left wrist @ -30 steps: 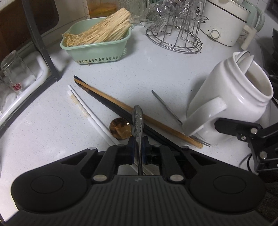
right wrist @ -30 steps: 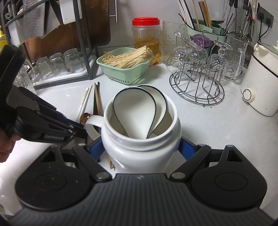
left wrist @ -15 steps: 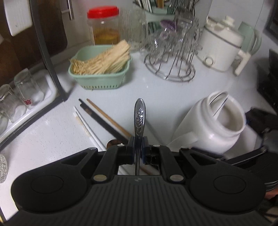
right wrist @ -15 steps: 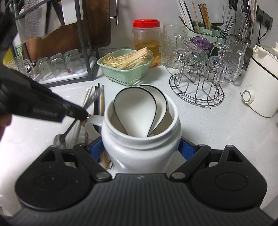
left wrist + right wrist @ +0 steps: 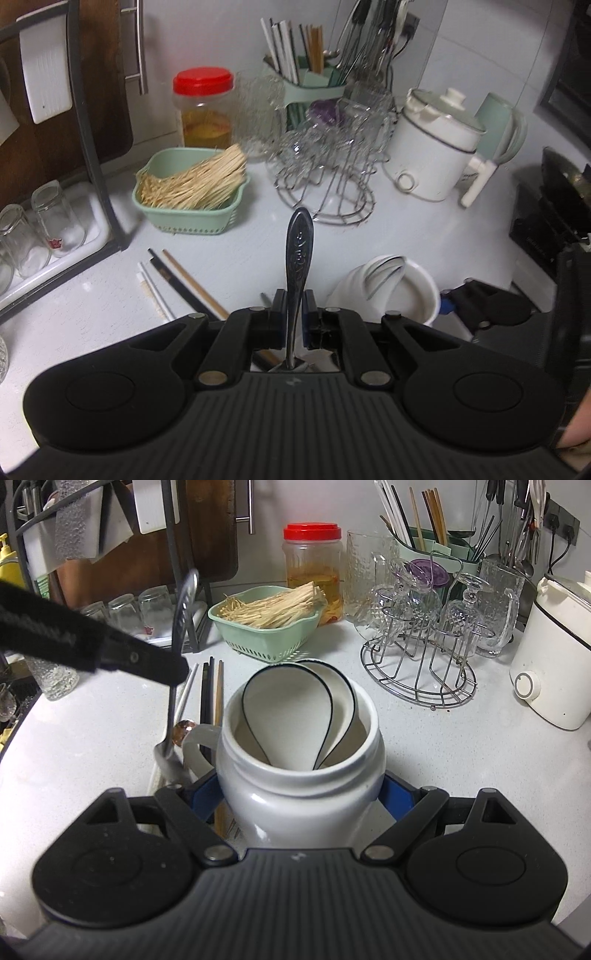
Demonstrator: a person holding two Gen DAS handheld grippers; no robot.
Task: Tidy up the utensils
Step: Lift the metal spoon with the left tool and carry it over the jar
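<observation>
My left gripper (image 5: 293, 310) is shut on a steel fork (image 5: 297, 254), handle up, held above the counter just left of the white jar (image 5: 399, 291). In the right wrist view the fork (image 5: 173, 701) hangs with its tines low beside the jar's handle. My right gripper (image 5: 301, 794) is shut on the white jar (image 5: 295, 786), which holds two white ladles (image 5: 291, 716). Chopsticks (image 5: 184, 280) and a copper spoon (image 5: 183, 728) lie on the counter left of the jar.
A green basket of sticks (image 5: 192, 192), a red-lidded jar (image 5: 205, 107), a wire glass rack (image 5: 328, 173), a green utensil holder (image 5: 314, 85) and a white cooker (image 5: 436, 147) stand behind. A dish rack with glasses (image 5: 40, 229) is at the left.
My left gripper has lifted the fork off the counter and raised it, tilting the handle upright beside the jar. My right gripper and the jar have stayed still.
</observation>
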